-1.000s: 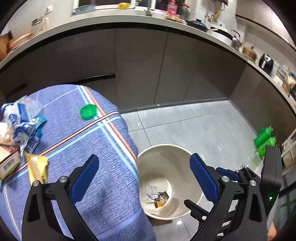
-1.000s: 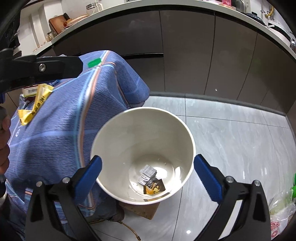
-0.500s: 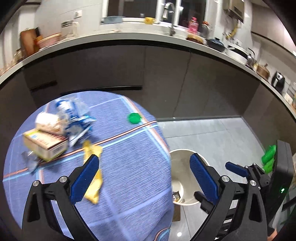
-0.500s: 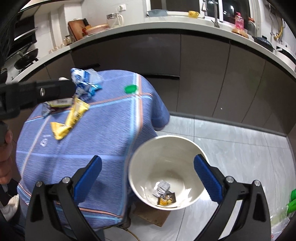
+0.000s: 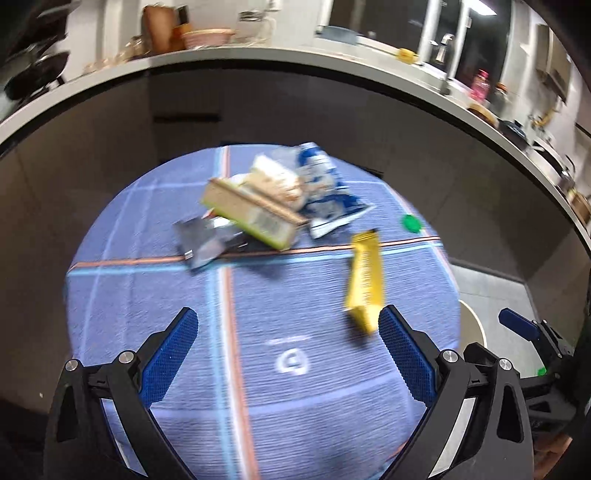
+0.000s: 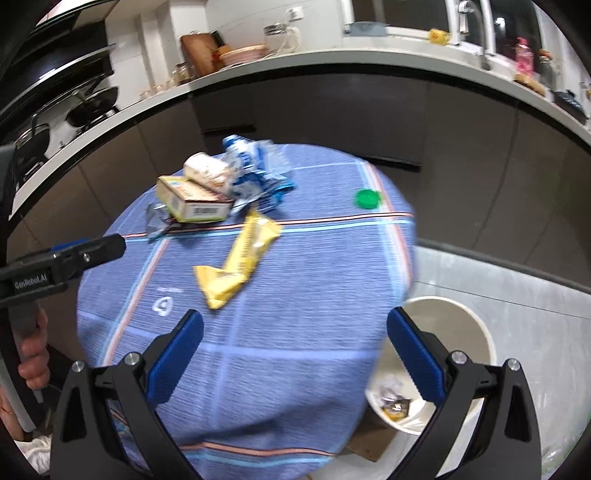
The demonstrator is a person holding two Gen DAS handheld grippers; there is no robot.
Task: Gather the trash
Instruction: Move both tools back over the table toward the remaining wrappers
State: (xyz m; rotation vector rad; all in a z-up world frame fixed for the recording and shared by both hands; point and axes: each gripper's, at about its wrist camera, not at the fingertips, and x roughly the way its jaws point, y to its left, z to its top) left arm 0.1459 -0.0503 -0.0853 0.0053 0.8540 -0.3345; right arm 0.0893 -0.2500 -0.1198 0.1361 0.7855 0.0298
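Grippers, left [image 5: 286, 347] and right [image 6: 291, 349], are hovering released and empty above the table [image 6: 295, 369], lining up the yellow wrapper [image 6: 236, 266] for the bin [image 6: 476, 332].

Home kitchen: countertop [image 6: 369, 62], faucet [image 6: 466, 14], wok [image 6: 92, 107].

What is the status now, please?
Left gripper open, empty. Right gripper open, empty. Yellow wrapper lies on tablecloth, nearest. Nothing blocks it.

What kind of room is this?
Most likely a home kitchen: a long countertop over dark cabinets, pans on a stove, and a sink faucet.
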